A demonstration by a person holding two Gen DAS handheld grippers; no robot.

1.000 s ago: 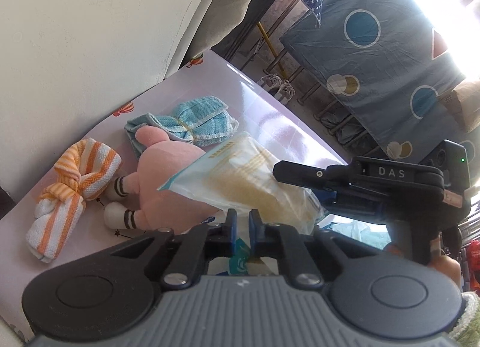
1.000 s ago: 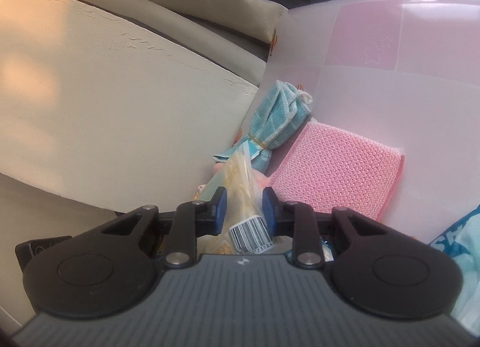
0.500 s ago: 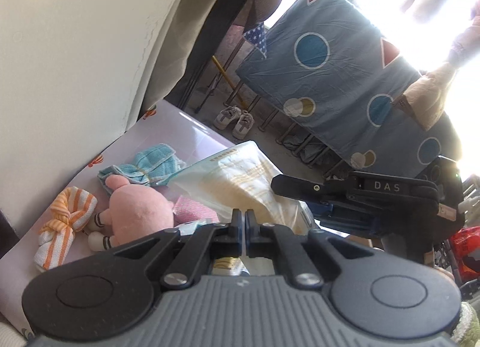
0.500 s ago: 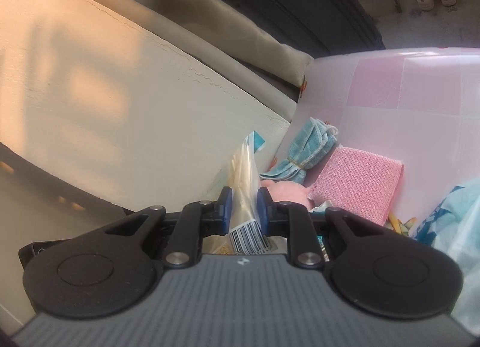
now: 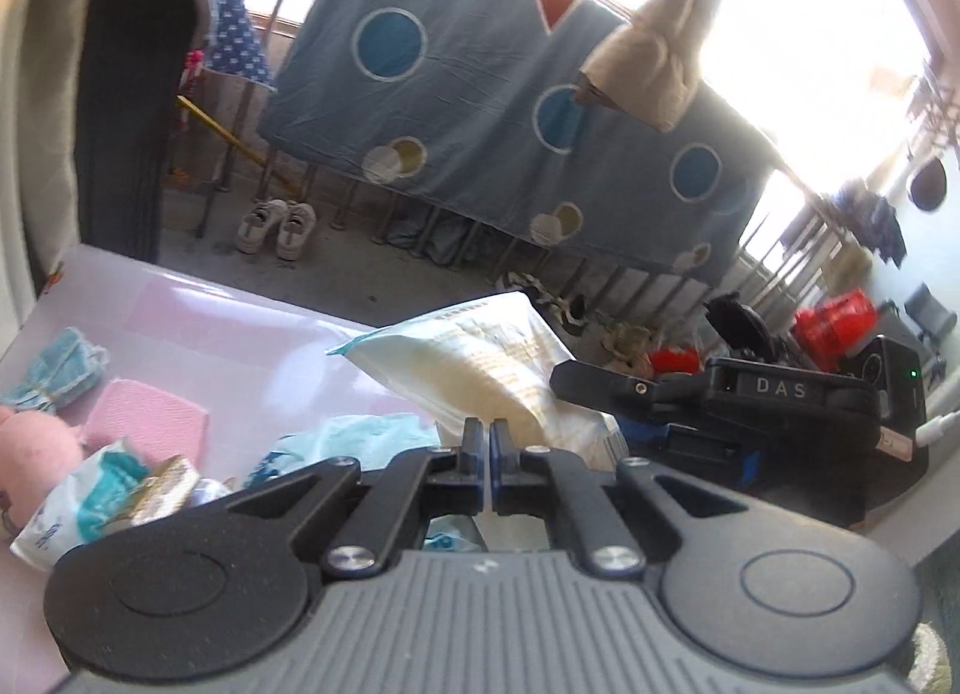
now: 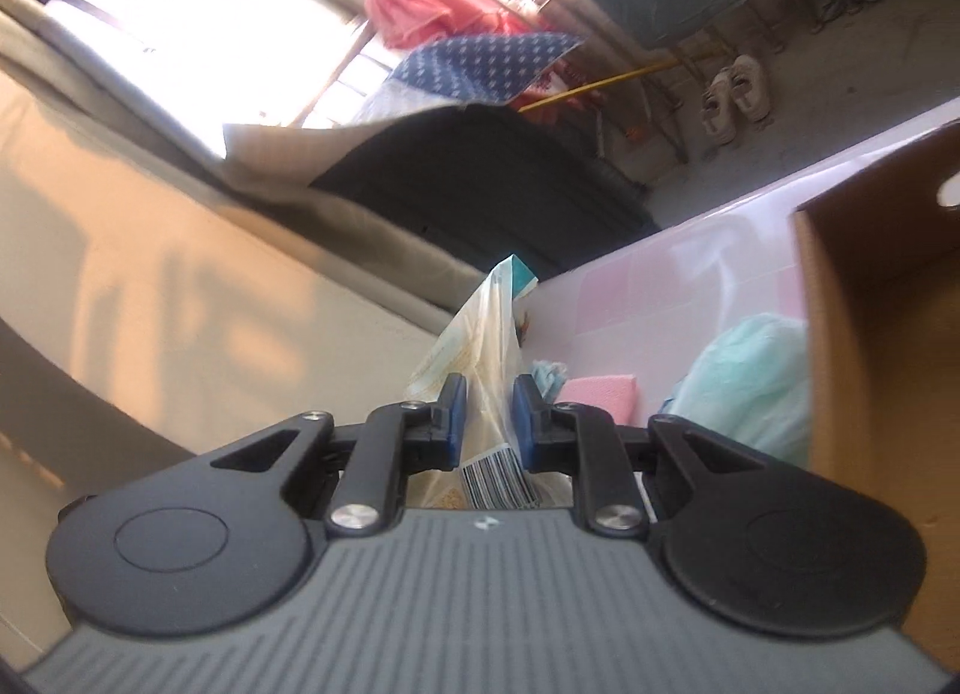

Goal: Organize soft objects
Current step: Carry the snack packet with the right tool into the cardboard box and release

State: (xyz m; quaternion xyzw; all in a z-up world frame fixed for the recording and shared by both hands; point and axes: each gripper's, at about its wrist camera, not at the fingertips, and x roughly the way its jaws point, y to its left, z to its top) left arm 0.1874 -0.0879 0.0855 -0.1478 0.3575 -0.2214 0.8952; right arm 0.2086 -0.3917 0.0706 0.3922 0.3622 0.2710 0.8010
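On the far left of the left wrist view we see the pink plush (image 5: 33, 445) lying on the pink mat (image 5: 252, 334), with a blue cloth (image 5: 57, 361) behind it and a pink sponge (image 5: 147, 421) just beside it. Nearer us, a white and teal packet (image 5: 90, 499) rests at the plush's side, and a light blue bag (image 5: 354, 436) lies further right.

In the middle, our left gripper (image 5: 486, 454) points out over the mat and a little downward. Its jaws are pressed together on the thin lower edge of the bag (image 5: 480, 361), a clear pouch of pale yellow contents, which is held up off the mat and slants up to the left.

To the right, our right gripper (image 5: 591, 385) reaches in level from the side and pinches the bag's other end.

In the right wrist view, our right gripper (image 6: 486, 415) is tilted slightly downward, its blue pads clamped on the bag (image 6: 480, 334) near the barcode, the bag standing up between them. Right of it lie the pink sponge (image 6: 597, 391) and the light blue bag (image 6: 750, 382), and a cardboard box (image 6: 882, 250) stands open at the far right edge.
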